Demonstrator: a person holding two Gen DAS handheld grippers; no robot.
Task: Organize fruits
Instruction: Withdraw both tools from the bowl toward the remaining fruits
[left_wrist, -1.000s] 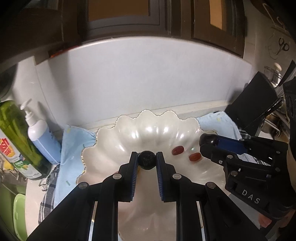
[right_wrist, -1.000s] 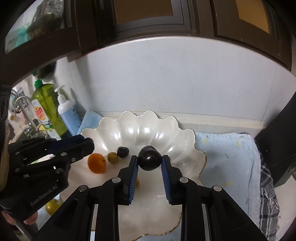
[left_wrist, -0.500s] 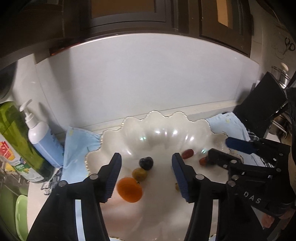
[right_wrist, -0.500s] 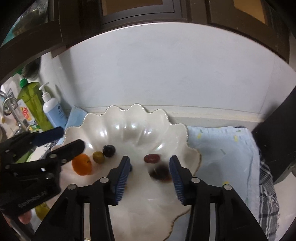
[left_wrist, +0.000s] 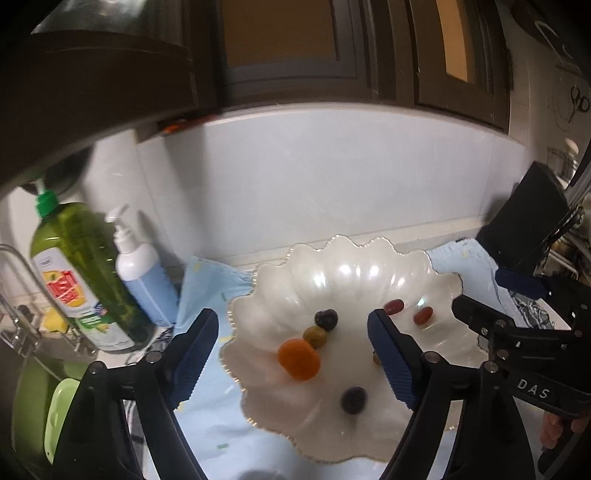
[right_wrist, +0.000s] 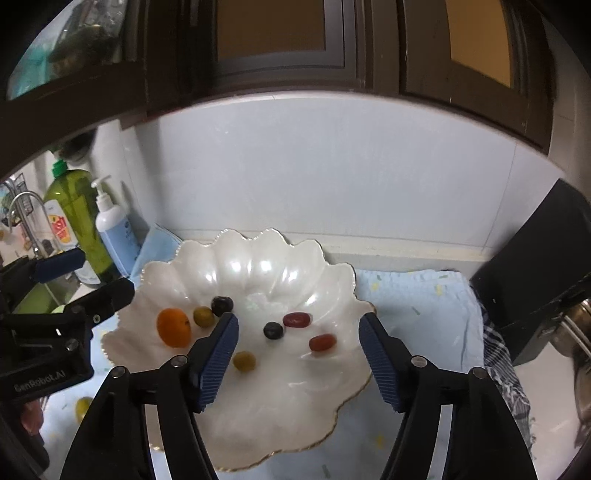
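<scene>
Left wrist view is showing the left gripper (left_wrist: 291, 354) hanging above a scalloped white dish (left_wrist: 369, 266), its jaws standing wide apart and gripping nothing. Inside the dish, an orange fruit (left_wrist: 298, 359) is lying just beside a small green fruit (left_wrist: 315, 336), which is touching a dark round fruit (left_wrist: 326, 319) behind it. 2 red oval fruits are sitting toward the dish's right side, one (left_wrist: 393, 306) slightly behind the other (left_wrist: 423, 315), and another dark fruit (left_wrist: 353, 400) is resting nearer the front rim. The right gripper (left_wrist: 476, 295) is reaching in from the right, near the dish's right edge.

Right wrist view is showing the right gripper (right_wrist: 299, 354) also spread wide and carrying nothing, hovering over the same dish (right_wrist: 258, 254). Between its fingers, a dark fruit (right_wrist: 273, 330) is lying near a red oval fruit (right_wrist: 296, 319); a second red one (right_wrist: 322, 342) and a yellow-green fruit (right_wrist: 244, 361) are lying apart from them. The dish is sitting on a light blue cloth (right_wrist: 413, 295). A green detergent bottle (left_wrist: 81, 273) and a white pump bottle (left_wrist: 142, 273) are standing to the left, by the wall.
</scene>
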